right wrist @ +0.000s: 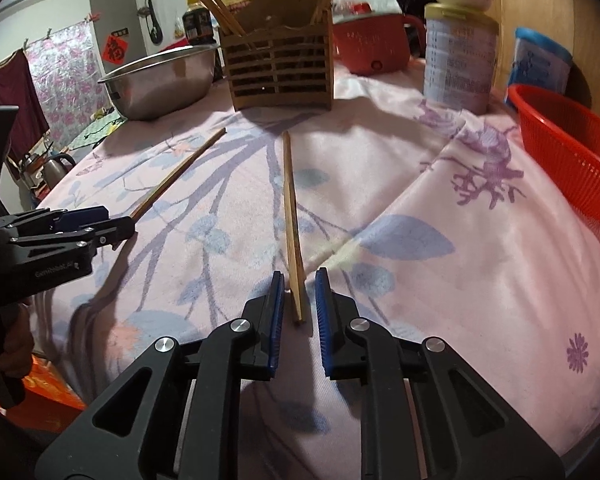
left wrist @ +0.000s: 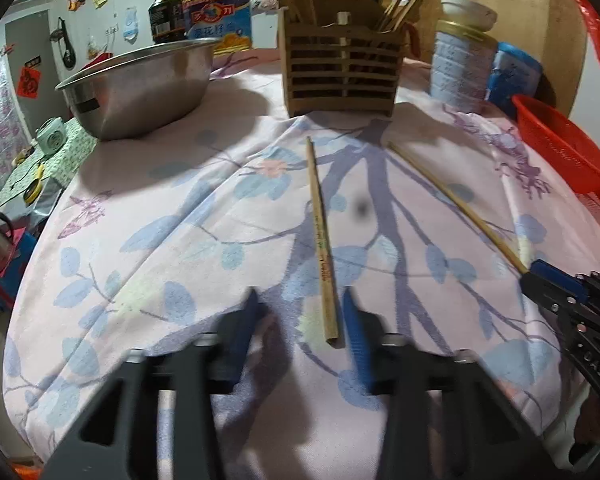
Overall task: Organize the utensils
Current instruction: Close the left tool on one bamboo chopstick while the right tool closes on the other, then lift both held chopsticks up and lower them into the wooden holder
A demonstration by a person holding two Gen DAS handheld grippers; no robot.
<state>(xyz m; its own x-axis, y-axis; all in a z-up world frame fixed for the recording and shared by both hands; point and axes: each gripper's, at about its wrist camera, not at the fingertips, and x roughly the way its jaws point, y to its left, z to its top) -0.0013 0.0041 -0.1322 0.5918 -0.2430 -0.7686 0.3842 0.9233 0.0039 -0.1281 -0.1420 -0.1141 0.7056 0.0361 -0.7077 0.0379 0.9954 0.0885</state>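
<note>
Two wooden chopsticks lie on the flowered cloth in front of a slatted wooden holder point(left wrist: 340, 72) point(right wrist: 278, 68) that has several chopsticks in it. The left chopstick point(left wrist: 320, 232) point(right wrist: 180, 172) has its near end between the blurred blue pads of my left gripper point(left wrist: 300, 300) point(right wrist: 120, 224); a clear gap shows on its left side. The right chopstick point(right wrist: 290, 216) point(left wrist: 452, 204) has its near end between the pads of my right gripper point(right wrist: 300, 280) point(left wrist: 536, 274). These jaws stand narrow, with a thin gap on each side of the stick. Both sticks rest on the cloth.
A steel bowl point(left wrist: 140, 84) point(right wrist: 164, 80) stands left of the holder. A tall tin point(left wrist: 460, 68) point(right wrist: 458, 64) with a small bowl on top stands to its right. A red basket point(left wrist: 560, 148) point(right wrist: 568, 148) sits at the right edge. A red pot point(right wrist: 372, 48) and bottles point(left wrist: 216, 12) are behind.
</note>
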